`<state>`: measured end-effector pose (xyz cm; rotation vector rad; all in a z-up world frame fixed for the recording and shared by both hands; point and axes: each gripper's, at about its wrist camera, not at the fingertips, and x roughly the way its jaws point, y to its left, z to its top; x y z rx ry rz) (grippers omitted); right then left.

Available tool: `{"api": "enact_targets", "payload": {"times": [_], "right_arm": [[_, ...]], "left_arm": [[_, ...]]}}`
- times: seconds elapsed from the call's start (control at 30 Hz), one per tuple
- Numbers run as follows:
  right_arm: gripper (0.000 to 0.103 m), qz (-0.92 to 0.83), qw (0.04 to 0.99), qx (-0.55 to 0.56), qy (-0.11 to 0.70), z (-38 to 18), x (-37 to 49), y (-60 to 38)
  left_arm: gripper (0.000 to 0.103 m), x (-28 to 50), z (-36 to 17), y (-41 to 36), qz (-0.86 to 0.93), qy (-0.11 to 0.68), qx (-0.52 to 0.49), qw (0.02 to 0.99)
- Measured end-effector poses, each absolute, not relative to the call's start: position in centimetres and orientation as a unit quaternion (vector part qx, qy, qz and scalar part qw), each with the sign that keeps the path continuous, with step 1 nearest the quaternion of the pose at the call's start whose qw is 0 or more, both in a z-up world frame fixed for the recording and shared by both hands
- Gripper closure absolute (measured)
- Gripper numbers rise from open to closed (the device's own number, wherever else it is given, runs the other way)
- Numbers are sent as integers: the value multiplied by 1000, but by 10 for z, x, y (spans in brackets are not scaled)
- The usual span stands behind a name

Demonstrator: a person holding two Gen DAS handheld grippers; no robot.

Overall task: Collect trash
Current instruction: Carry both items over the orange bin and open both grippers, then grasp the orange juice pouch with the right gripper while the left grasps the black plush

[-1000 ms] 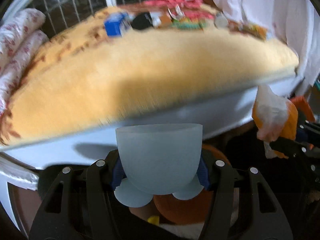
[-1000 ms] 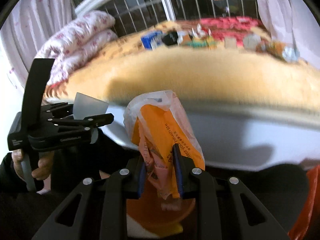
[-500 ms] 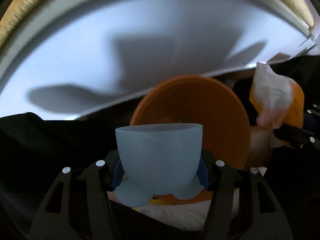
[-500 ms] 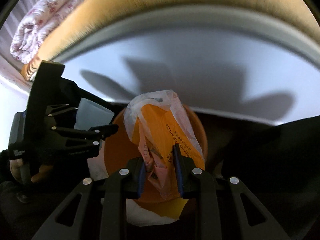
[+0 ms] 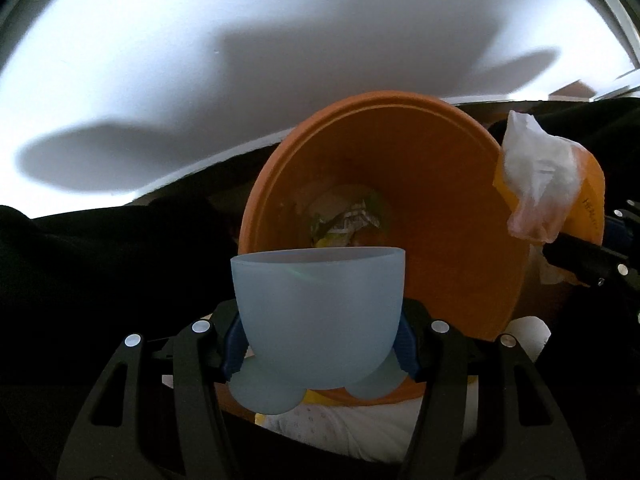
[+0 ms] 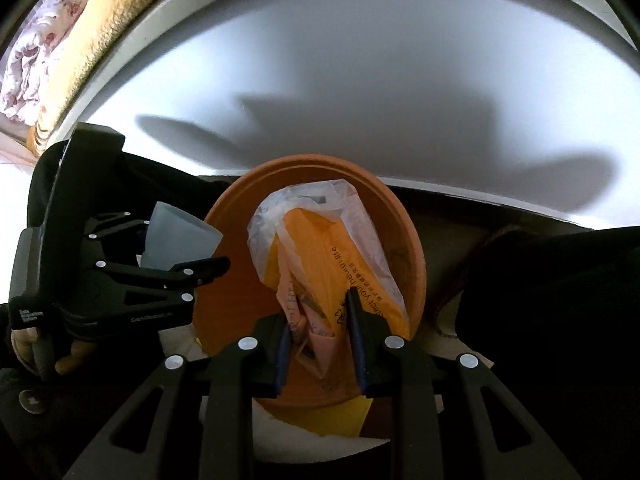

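Trash: pale blue plastic cup [image 5: 318, 316] pinched in left tongs [image 5: 320, 354], just in front of orange bin [image 5: 400, 168] rim. Crumpled orange-and-clear plastic bag [image 6: 320, 256] clamped in right tongs [image 6: 320, 344], held over the bin mouth. Paper scraps [image 5: 344, 220] lying at bin bottom, white bed frame [image 6: 360, 60] behind.

The orange plastic bag [image 6: 324, 276] carries a line of dark print running along its length; only fragments read, roughly "...ect your health life", with small characters beside it too fine to make out. The left hand-held gripper [image 6: 120, 280] bears small pale lettering on its black body, too blurred to read.
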<state>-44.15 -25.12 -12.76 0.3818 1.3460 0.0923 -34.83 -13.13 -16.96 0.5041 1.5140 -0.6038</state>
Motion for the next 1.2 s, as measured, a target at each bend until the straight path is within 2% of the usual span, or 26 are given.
{"api": "enact_targets", "payload": {"times": [0.07, 0.13, 0.17, 0.2, 0.23, 0.57, 0.7, 0.8, 1.0, 1.07, 1.1, 1.2], "right_arm": [[77, 42, 762, 175, 622, -130, -438, -252], [69, 41, 761, 173, 624, -132, -437, -252], [56, 40, 761, 172, 625, -132, -434, -251], [48, 38, 764, 169, 622, -130, -434, -252], [48, 35, 768, 168, 617, -127, -435, -252], [48, 18, 790, 183, 586, -108, -450, -261], [48, 6, 828, 173, 534, -65, -465, -279], [47, -13, 866, 161, 473, -18, -474, -299], [34, -92, 925, 68, 363, 77, -472, -357], [26, -123, 934, 30, 334, 105, -456, -384], [17, -132, 934, 16, 332, 113, -443, -397], [15, -135, 920, -15, 367, 137, -394, -437]], "left_arm": [[46, -350, -166, -133, -266, 669, 224, 656], [45, -350, -166, -134, -264, 669, 230, 655], [42, -352, -166, -135, -263, 670, 233, 654], [30, -355, -166, -134, -260, 671, 235, 653], [24, -356, -166, -133, -258, 670, 236, 655], [24, -359, -160, -122, -254, 664, 224, 667], [24, -357, -145, -113, -265, 649, 203, 683], [24, -365, -113, -112, -288, 599, 198, 720], [23, -383, -44, -114, -336, 472, 205, 789], [23, -385, -29, -115, -344, 449, 206, 798], [23, -385, -23, -115, -347, 440, 206, 802], [23, -381, -8, -116, -349, 420, 208, 811]]}}
